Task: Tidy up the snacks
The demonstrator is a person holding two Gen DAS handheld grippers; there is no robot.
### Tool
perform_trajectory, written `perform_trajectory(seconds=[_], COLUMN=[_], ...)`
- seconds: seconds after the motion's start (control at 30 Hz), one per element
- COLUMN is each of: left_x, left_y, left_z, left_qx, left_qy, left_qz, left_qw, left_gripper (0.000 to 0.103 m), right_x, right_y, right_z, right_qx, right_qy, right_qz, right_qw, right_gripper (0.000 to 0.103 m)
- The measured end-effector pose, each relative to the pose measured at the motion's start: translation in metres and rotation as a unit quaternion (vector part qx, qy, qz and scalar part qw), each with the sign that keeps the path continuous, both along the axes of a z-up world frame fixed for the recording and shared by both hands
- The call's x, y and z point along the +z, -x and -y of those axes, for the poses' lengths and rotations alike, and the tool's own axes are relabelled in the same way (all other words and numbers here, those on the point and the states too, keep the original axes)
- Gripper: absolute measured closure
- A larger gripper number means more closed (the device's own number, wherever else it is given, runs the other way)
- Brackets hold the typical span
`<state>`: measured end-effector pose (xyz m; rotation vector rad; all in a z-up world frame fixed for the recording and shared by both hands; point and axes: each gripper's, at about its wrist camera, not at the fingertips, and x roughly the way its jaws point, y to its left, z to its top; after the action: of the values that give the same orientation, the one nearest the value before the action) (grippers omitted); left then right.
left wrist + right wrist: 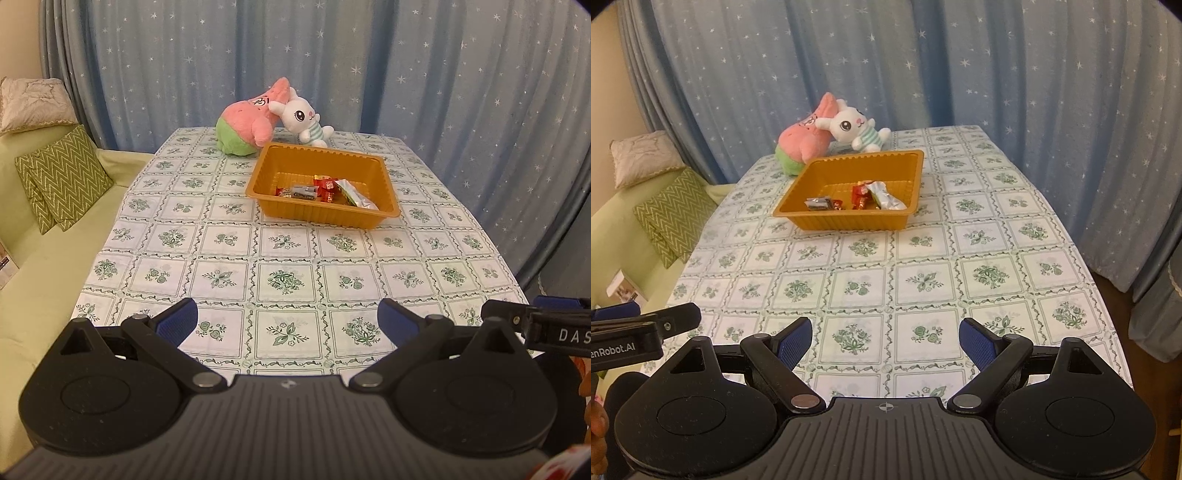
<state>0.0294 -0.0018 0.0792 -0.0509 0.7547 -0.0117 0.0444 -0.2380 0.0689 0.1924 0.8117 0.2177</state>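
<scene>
An orange plastic tray (280,212) (849,223) sits on the far half of the table. Several wrapped snacks lie inside it: a silver-green packet (356,195) (886,197), red candies (327,188) (860,197) and a grey bar (303,192) (818,203). My left gripper (287,318) hangs over the near table edge, open, with nothing between its blue pads. My right gripper (885,338) is beside it, also open and empty. Each gripper shows at the edge of the other's view. Both are well short of the tray.
A pink and green plush (251,122) (803,142) and a white rabbit plush (304,120) (855,127) lean together behind the tray. The floral tablecloth (221,236) (960,258) covers the table. A green sofa with cushions (62,181) (674,214) stands left; blue star curtains (443,92) hang behind.
</scene>
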Motion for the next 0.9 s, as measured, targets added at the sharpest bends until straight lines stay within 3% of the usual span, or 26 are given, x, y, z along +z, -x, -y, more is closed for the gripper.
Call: perform_trajectory(seconds=[0.9], left_x=[0.0009], left_y=[0.0007], left_z=[0.0007], left_qx=[-0.005], left_qy=[0.004], left_qz=[0.003], left_qw=[1.0000], left_gripper=[0.000], right_x=[0.0017], right_y=[0.0008], right_z=[-0.0003], right_qx=[0.000], right_qy=[-0.004], right_qz=[0.004], right_qw=[1.000], right_gripper=[0.017])
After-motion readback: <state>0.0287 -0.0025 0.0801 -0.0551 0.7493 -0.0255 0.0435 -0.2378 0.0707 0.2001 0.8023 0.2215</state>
